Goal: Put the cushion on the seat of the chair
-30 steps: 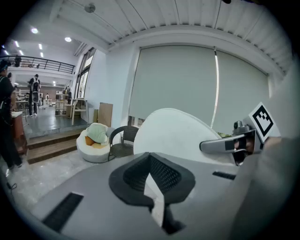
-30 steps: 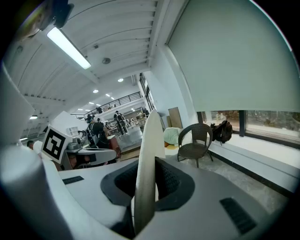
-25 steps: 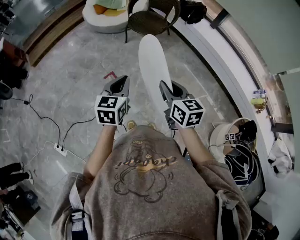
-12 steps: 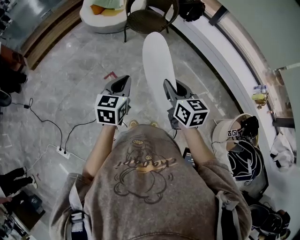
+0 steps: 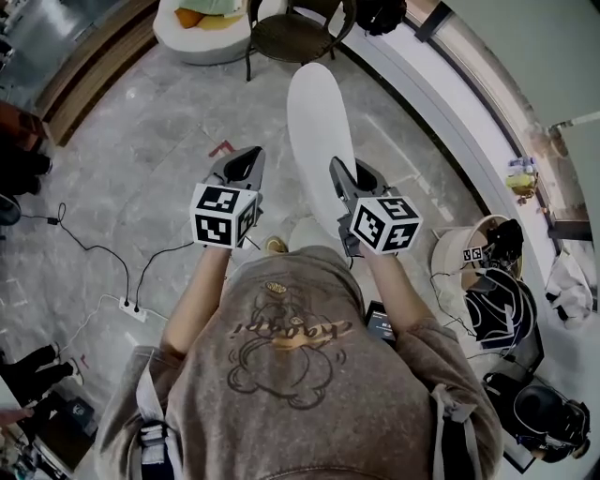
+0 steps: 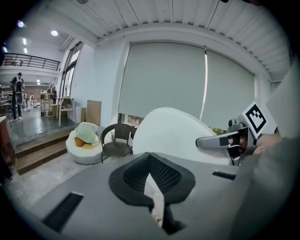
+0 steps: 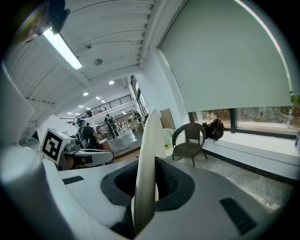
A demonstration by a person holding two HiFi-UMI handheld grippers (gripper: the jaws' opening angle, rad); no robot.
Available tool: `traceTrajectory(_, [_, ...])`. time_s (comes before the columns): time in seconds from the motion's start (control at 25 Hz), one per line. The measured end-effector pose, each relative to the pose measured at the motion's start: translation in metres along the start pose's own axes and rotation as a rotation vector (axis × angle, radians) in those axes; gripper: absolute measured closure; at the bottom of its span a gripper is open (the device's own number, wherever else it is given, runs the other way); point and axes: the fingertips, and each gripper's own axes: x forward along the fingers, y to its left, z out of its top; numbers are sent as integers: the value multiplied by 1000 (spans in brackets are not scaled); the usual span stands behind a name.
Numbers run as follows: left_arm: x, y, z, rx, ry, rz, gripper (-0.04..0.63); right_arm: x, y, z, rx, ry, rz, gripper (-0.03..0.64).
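Note:
The cushion [image 5: 319, 141] is a white, flat oval held on edge, pointing away from me over the grey floor. My right gripper [image 5: 343, 180] is shut on its near rim; in the right gripper view the cushion [image 7: 150, 154] stands upright between the dark pads of that gripper [image 7: 146, 164]. My left gripper [image 5: 246, 164] hovers just left of the cushion, apart from it, jaws together and holding nothing. In the left gripper view the cushion [image 6: 168, 131] fills the middle beside the right gripper [image 6: 208, 140]. The dark wicker chair [image 5: 291, 33] stands ahead with a bare seat.
A round white sofa [image 5: 202, 23] with green and orange pillows sits left of the chair. A black backpack [image 5: 380, 14] lies on the window ledge to its right. A power strip [image 5: 131, 307] and cables cross the floor at left. A white bin [image 5: 464, 262] and bags stand at right.
The grip on the cushion is unchanged and both grippers keep their places before me. The floor and the things on it have shifted slightly in the head view.

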Motion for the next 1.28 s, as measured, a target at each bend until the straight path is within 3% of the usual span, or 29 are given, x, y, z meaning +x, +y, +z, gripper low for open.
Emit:
traceTrajectory(0.8, [46, 40, 2, -20, 26, -4, 591, 49, -23, 10, 35, -1, -5, 549])
traceTrajectory(1.28, [96, 68, 27, -25, 35, 0, 591, 94, -56, 32, 51, 18, 2, 549])
